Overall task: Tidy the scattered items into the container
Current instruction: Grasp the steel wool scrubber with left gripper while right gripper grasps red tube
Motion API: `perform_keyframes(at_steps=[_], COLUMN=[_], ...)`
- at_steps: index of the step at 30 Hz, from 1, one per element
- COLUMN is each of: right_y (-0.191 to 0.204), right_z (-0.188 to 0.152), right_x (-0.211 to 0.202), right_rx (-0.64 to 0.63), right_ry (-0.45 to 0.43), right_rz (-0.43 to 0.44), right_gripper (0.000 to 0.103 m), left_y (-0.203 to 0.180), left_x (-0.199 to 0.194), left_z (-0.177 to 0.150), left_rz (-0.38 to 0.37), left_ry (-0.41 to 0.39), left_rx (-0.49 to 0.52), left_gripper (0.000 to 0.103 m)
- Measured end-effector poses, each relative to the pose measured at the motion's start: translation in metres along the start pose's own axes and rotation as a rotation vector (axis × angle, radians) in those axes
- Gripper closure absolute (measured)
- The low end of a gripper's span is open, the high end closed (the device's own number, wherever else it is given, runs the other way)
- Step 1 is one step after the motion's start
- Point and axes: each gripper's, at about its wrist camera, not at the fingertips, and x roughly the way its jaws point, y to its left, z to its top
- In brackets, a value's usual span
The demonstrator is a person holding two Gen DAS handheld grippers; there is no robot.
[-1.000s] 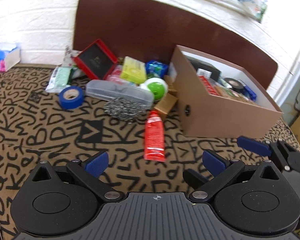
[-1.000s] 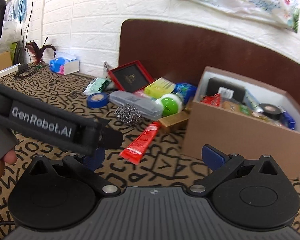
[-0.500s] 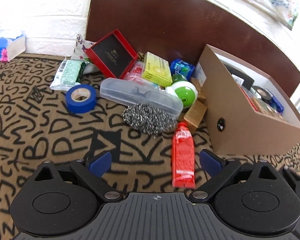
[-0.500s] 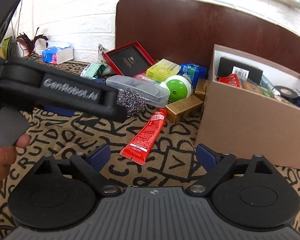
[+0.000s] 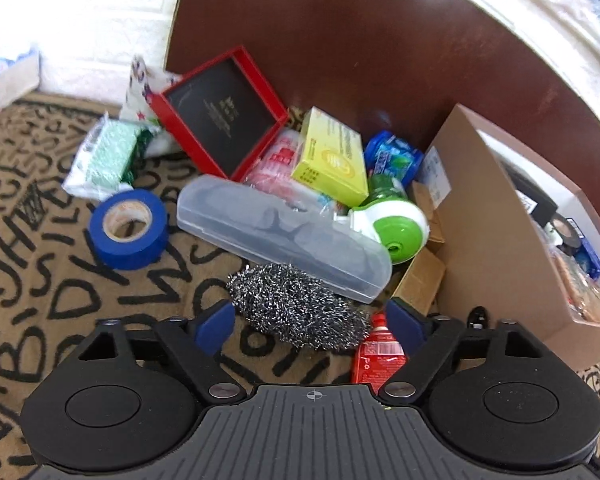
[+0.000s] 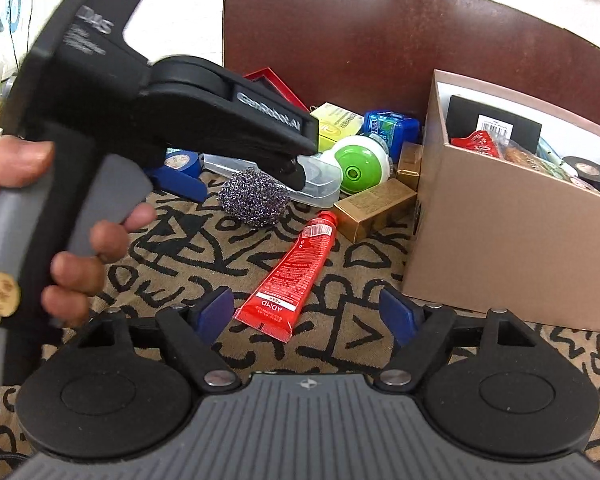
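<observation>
Tube lies diagonal, cap toward box; both tongs closing, empty.

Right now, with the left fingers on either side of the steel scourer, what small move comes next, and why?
Probably ease the left gripper forward, then close: the steel scourer lies between its fingers, which have been closing but aren't pressing it yet.

In the right wrist view the left gripper's body hides most of the red-framed box and the blue tape roll, while in the left wrist view the red tube is half hidden behind the fingers, and the cardboard box holds contents too blurred to tell.
</observation>
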Motion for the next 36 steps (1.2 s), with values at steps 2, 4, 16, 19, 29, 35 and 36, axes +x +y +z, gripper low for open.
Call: perform_keyframes(at_steps=[2, 4, 16, 19, 29, 35, 36], right_y=[0.001, 0.001, -0.008, -0.007, -0.011, -0.018, -0.020], right_z=[0.000, 0.000, 0.007, 0.008, 0.005, -0.017, -0.022], right_x=[0.003, 0.007, 0.039, 0.041, 0.002, -0.037, -0.045], right_rx=[0.001, 0.007, 0.105, 0.103, 0.046, 0.011, 0.010], right_ry=[0.004, 0.010, 0.030, 0.029, 0.025, 0.064, 0.072], right_rz=[0.002, 0.004, 0.021, 0.061, 0.108, 0.155, 0.157], right_gripper=[0.023, 0.026, 0.039, 0.068, 0.092, 0.092, 0.092], left_y=[0.005, 0.012, 0.034, 0.041, 0.038, 0.017, 0.014], left_x=[0.008, 0.013, -0.007, -0.010, -0.038, -0.073, -0.077], left_z=[0.001, -0.002, -0.018, -0.019, -0.037, -0.074, -0.080], left_rz=[-0.001, 0.004, 0.013, 0.002, -0.054, -0.123, -0.140], left_ry=[0.029, 0.051, 0.037, 0.033, 0.091, 0.166, 0.177], left_rx=[-0.025, -0.035, 0.028, -0.005, 0.036, 0.191, 0.207], left_gripper=[0.024, 0.028, 0.058, 0.058, 0.074, 0.074, 0.073])
